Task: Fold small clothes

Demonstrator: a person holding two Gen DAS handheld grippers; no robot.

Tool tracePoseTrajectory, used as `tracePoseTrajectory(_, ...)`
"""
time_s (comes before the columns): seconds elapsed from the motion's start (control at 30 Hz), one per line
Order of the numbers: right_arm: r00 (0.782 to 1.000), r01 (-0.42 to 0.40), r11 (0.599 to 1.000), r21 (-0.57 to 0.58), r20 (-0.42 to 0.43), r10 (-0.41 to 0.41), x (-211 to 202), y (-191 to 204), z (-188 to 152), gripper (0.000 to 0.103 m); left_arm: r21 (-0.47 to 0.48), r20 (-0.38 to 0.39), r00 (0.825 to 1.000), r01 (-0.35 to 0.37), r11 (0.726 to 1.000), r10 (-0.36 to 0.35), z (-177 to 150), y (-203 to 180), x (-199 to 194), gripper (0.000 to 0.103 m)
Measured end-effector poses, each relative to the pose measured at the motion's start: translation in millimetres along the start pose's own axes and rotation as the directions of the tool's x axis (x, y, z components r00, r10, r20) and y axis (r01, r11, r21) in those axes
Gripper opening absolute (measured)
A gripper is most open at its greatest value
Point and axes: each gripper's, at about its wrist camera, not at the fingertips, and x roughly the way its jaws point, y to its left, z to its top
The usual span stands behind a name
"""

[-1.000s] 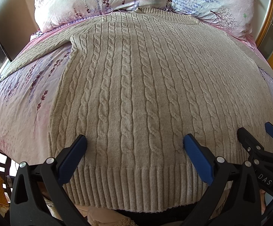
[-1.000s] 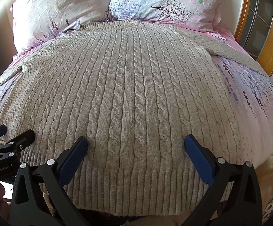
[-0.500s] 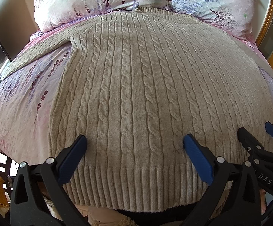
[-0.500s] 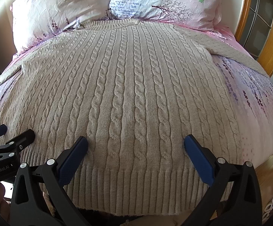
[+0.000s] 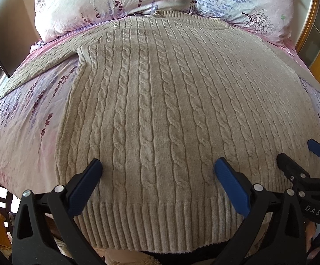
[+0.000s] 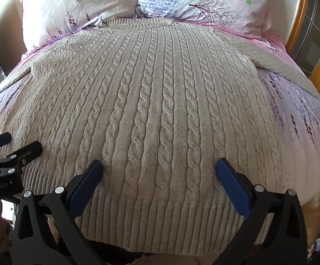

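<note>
The sweater lies flat on the bed, collar toward the pillows. I hold my left gripper and right gripper spread wide over its ribbed hem, ready to lift for folding.

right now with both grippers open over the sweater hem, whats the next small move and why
Probably lower both and pinch the ribbed hem. The sweater lies flat and unfolded on the bed, sleeves spread, and the left gripper and right gripper hover open just above the hem, holding nothing, so a grasp likely comes before any fold.
</note>
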Motion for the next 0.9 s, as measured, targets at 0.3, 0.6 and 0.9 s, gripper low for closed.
tracePoseTrajectory(0.3,0.995,-0.089,0.995,-0.048,0.048,0.091,1.1,-14.5,12.2,0.102,0.047,0.054,0.997,0.061,0.997,-0.063,30.0,0.5,4.7,0.101)
tracePoseTrajectory(0.6,0.987,-0.125,0.863,0.49,0.149,0.058,11.8,-191.9,84.3,0.08,0.013,0.195,0.97,0.148,0.989,-0.148,68.3,20.0,-4.5,0.101)
tracePoseTrajectory(0.9,0.986,-0.125,0.554,0.823,0.166,-0.024,48.2,-332.2,92.4,0.047,-0.014,0.25,0.948,0.209,0.978,-0.199,87.1,35.9,-1.4,0.101)
